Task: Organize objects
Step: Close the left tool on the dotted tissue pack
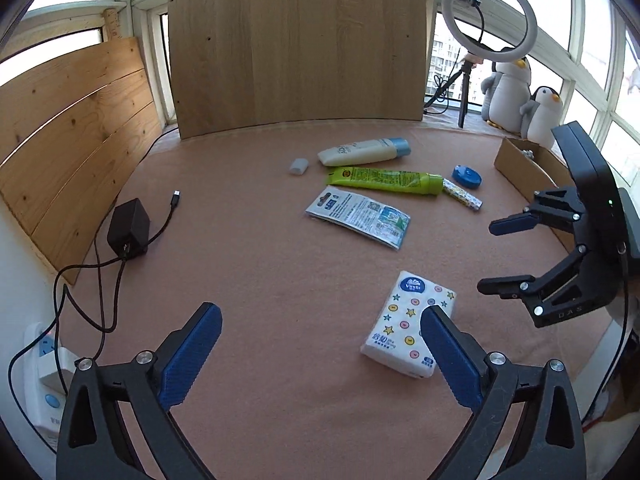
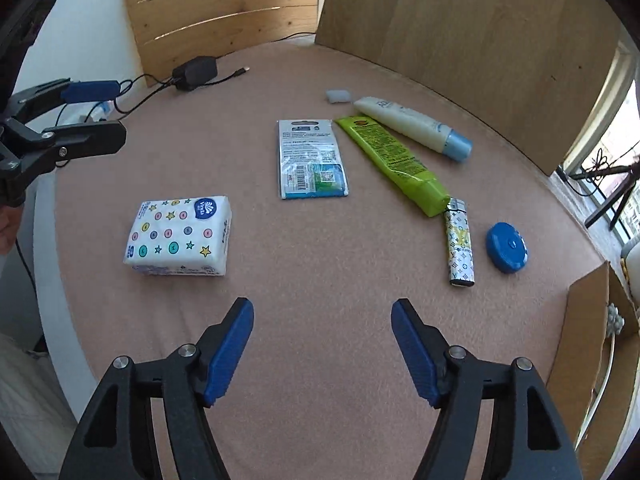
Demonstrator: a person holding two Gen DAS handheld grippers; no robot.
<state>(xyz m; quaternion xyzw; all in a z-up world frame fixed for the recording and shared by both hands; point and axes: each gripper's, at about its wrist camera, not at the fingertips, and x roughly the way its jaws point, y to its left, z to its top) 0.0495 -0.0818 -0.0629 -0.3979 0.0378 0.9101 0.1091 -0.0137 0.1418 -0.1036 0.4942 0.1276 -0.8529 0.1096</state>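
On the pink table lie a tissue pack (image 1: 408,330) (image 2: 180,236), a flat blue-white packet (image 1: 358,216) (image 2: 310,160), a green tube (image 1: 384,180) (image 2: 394,164), a white tube with a blue cap (image 1: 364,151) (image 2: 412,124), a patterned lighter (image 1: 462,195) (image 2: 459,248), a blue round case (image 1: 467,176) (image 2: 507,247) and a small grey block (image 1: 299,166) (image 2: 338,95). My left gripper (image 1: 320,332) (image 2: 96,114) is open and empty, its right finger just in front of the tissue pack. My right gripper (image 2: 322,328) (image 1: 496,256) is open and empty, above bare table.
A cardboard box (image 1: 532,168) (image 2: 592,320) stands at the table's right edge. A black charger (image 1: 128,228) (image 2: 194,72) with cables lies at the left. Wooden boards (image 1: 296,44) stand behind the table. A ring light (image 1: 490,16) and plush penguins (image 1: 508,88) are at the back right.
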